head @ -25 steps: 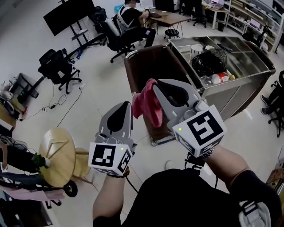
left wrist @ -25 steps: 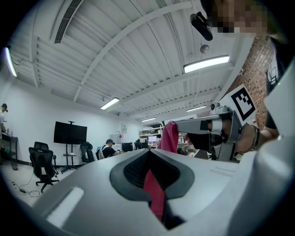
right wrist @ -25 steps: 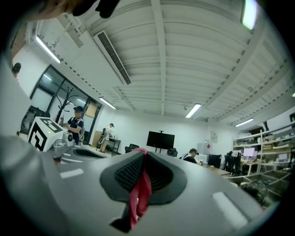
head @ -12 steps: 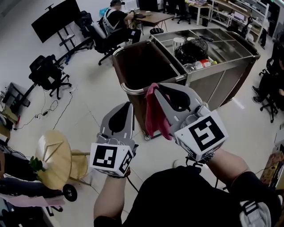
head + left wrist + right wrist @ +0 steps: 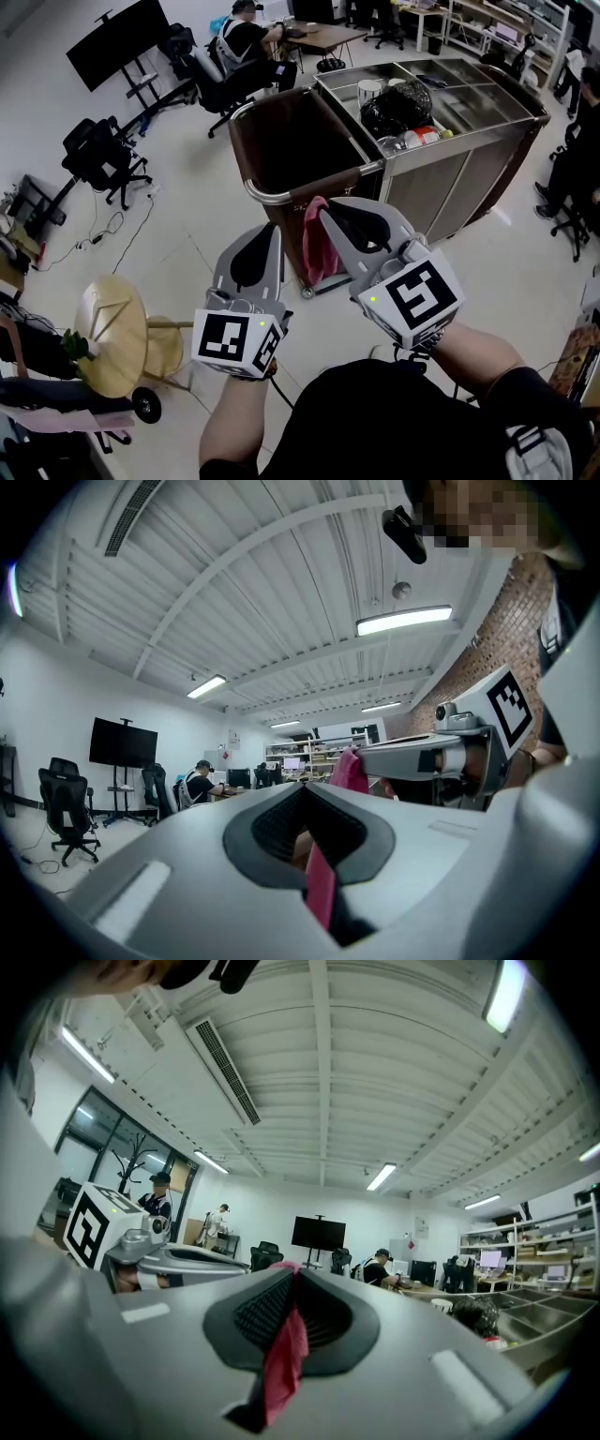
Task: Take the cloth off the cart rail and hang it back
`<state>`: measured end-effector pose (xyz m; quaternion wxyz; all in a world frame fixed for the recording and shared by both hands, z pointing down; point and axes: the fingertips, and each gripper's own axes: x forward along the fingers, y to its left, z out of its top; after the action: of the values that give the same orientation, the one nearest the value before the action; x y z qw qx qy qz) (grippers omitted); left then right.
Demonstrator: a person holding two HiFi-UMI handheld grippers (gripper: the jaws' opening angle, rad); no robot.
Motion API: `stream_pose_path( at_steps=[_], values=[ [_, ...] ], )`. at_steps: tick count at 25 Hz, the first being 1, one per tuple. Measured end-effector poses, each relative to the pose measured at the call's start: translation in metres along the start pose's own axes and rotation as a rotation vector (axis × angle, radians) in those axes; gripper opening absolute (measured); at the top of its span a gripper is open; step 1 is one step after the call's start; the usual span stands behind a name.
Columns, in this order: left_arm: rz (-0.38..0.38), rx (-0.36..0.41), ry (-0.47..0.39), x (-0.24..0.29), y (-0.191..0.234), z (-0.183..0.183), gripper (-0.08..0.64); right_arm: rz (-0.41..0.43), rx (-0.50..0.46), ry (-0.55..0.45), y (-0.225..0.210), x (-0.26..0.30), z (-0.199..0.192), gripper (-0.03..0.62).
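step: rehang, with right gripper [image 5: 324, 214] clamped on pink cloth [image 5: 317, 248], near cart rail [image 5: 265, 198]
left gripper [image 5: 271, 230]: jaws together, idle
next: probably drape cloth over rail, then release

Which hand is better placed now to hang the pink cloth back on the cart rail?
Right. The right gripper is shut on the pink cloth, which hangs just short of the cart rail. The left gripper is shut beside it.
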<state>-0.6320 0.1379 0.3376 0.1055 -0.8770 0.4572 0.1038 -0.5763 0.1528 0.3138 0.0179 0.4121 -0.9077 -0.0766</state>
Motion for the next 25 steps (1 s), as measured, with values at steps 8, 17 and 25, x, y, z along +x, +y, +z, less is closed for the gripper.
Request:
stream_pose_path(
  at_steps=[8, 17, 25],
  values=[
    [0.016, 0.012, 0.009, 0.017, -0.011, -0.012, 0.002, 0.028, 0.015, 0.008, -0.018, -0.003, -0.014, 0.014],
    [0.004, -0.009, 0.016, 0.022, -0.012, -0.016, 0.002, 0.033, 0.017, 0.010, -0.021, -0.002, -0.020, 0.014],
    [-0.012, -0.013, 0.019, 0.021, -0.013, -0.013, 0.002, 0.013, 0.015, 0.008, -0.020, -0.004, -0.017, 0.015]
  ],
)
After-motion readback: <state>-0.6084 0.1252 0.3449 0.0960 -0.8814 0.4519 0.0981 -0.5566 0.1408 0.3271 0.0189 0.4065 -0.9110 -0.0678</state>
